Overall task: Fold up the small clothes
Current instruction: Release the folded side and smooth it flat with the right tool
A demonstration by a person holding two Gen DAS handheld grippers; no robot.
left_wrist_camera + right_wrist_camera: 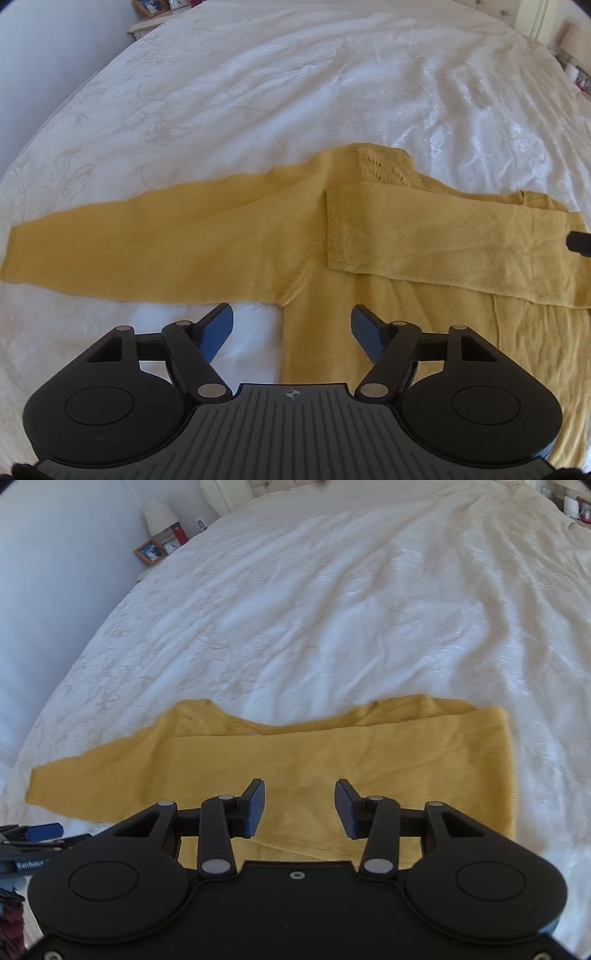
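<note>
Mustard-yellow knit sweater (369,229) spread flat on the white embroidered bedspread (258,92), just ahead of both pairs of fingers. One sleeve (443,240) already folded across the chest, ahead and right of the left gripper (291,332); other sleeve (129,247) lying straight out, ahead and left of it. Left gripper's blue pads (221,332) apart, gripping nothing, straddling the sweater's side edge below the armpit. Right gripper (299,808) likewise parted and empty over the folded cloth. Judged about a third done: outstretched sleeve and body folds left.
</note>
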